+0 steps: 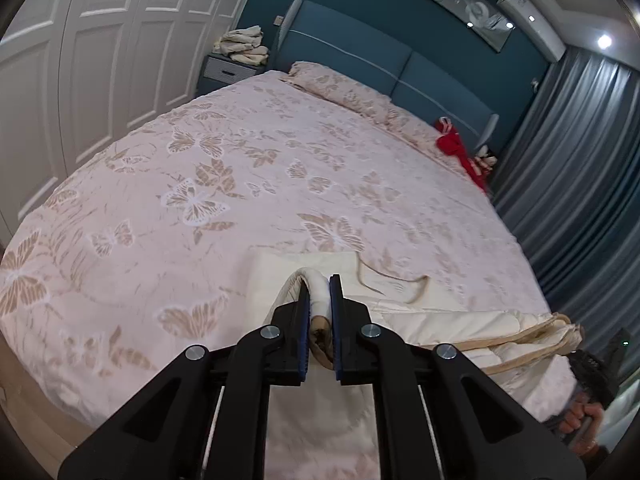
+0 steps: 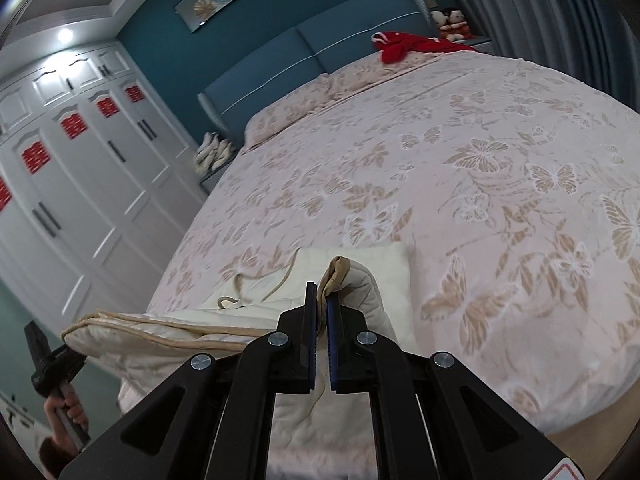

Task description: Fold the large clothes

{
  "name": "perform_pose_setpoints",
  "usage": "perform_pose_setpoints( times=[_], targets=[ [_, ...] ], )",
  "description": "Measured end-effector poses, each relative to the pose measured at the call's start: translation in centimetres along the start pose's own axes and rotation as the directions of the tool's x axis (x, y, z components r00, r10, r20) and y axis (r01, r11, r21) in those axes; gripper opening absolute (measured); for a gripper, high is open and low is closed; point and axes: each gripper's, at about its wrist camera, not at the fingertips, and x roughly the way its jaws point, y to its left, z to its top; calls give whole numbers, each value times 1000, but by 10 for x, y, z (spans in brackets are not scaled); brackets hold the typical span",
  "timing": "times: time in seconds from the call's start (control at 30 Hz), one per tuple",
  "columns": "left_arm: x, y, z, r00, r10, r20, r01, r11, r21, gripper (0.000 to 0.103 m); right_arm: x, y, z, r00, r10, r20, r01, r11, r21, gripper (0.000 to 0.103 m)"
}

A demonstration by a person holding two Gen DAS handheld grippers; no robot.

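Observation:
A cream padded garment (image 1: 440, 320) with tan trim lies across the near edge of the bed, part of it hanging over the side. My left gripper (image 1: 319, 280) is shut on one bunched corner of it, the fabric pinched between the blue pads. In the right wrist view the same cream garment (image 2: 248, 312) stretches to the left, and my right gripper (image 2: 322, 288) is shut on its other tan-edged corner. Each gripper shows at the far edge of the other's view, held by a hand (image 1: 580, 416) (image 2: 68, 404).
The bed's butterfly-print cover (image 1: 240, 160) fills most of both views. A red garment (image 1: 456, 144) lies by the blue headboard (image 1: 360, 56), with soft toys (image 2: 452, 20) behind it. White wardrobe doors (image 2: 80, 200) stand along one side, grey curtains (image 1: 580, 160) along the other. A nightstand holds folded cloth (image 1: 244, 44).

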Motion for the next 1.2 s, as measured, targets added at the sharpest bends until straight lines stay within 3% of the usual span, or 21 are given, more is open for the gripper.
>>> perform_pose_setpoints(
  times=[0.47,0.97,1.2],
  targets=[
    [107,7,2,986,153,-74,-149,988,51,8,97,-13,6,993,-117,-12,117,990,72,4],
    [178,14,-13,966,223,-134,-210,972,105,10,170,-38,-6,977,-195,-85,204,972,112,4],
    [197,19,-28,961,237,-144,-220,968,121,11,190,-39,-15,965,-235,-118,244,967,67,4]
  ],
)
